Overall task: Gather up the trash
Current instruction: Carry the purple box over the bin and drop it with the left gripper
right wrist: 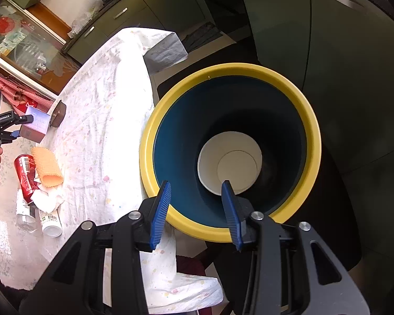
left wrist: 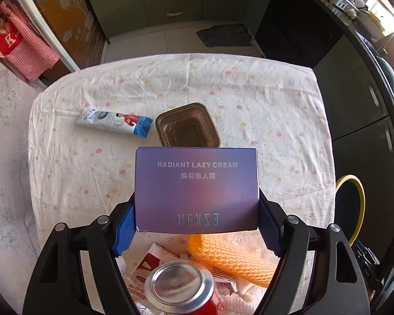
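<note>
The table [left wrist: 275, 110], covered by a floral cloth, carries the remaining trash. The bin [right wrist: 311, 120], yellow-rimmed with a dark blue interior, stands on the floor just beside the table's edge; a white cup [right wrist: 210, 162] lies at its bottom. The right gripper [right wrist: 195, 211] hovers over the bin's near rim with its fingers spread apart and nothing between them. The left gripper [left wrist: 195, 225] pinches a purple box [left wrist: 197, 189], printed "RADIANT LAZY CREAM", by its two side faces, holding it clear above the table. Below the box lie an orange foam net [left wrist: 231, 260], a red can [left wrist: 181, 288] and crumpled paper [right wrist: 48, 199], grouped together near the table's front edge. Beyond the box, a brown tray [left wrist: 187, 127] sits mid-table, with a white-and-blue tube [left wrist: 115, 122] just beside it on the left.
</note>
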A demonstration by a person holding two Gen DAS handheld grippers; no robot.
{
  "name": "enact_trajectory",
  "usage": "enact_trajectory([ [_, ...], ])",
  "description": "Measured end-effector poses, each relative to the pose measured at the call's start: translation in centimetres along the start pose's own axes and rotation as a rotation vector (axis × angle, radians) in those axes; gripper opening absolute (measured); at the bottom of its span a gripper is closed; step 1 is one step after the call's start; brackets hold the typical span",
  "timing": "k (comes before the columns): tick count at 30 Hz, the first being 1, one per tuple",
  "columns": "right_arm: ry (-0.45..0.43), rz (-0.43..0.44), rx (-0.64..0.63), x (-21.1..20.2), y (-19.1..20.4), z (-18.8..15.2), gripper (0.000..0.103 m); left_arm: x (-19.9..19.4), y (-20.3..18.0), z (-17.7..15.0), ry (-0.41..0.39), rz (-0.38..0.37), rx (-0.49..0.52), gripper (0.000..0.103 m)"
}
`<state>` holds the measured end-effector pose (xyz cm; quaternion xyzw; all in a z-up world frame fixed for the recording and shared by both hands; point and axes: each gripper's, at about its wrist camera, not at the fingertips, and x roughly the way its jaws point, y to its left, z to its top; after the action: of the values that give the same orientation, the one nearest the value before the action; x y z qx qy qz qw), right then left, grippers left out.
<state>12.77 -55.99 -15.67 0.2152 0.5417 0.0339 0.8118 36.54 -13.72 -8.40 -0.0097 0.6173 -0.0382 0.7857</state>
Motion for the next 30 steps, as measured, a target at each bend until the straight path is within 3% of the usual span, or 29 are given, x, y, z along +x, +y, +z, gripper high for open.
enact_trajectory([
  [5,-0.042,-0.004,-0.003,-1.8,-0.4,-0.3,0.039,-3.7,-6.5,-1.2,-0.039,-0.085,0.142,0.077],
  [9,-0.095,-0.023,0.011,-4.2,-1.7,-1.3,0.039,-4.7,-14.8,-3.6,-0.034,-0.174,0.312,0.077],
  [13,-0.130,-0.040,0.041,-6.4,-3.4,-2.9,0.039,-2.5,-23.6,-6.4,0.030,-0.238,0.476,0.077],
  [19,-0.144,-0.056,0.103,-8.0,-6.7,-5.3,0.039,4.0,-33.9,-10.8,0.152,-0.248,0.633,0.077],
  [25,-0.149,-0.058,0.152,-8.6,-8.8,-6.9,0.043,6.9,-37.9,-12.0,0.195,-0.228,0.681,0.079],
  [30,-0.146,-0.045,0.131,-8.1,-8.4,-6.7,0.044,3.1,-36.4,-11.3,0.124,-0.258,0.684,0.094],
])
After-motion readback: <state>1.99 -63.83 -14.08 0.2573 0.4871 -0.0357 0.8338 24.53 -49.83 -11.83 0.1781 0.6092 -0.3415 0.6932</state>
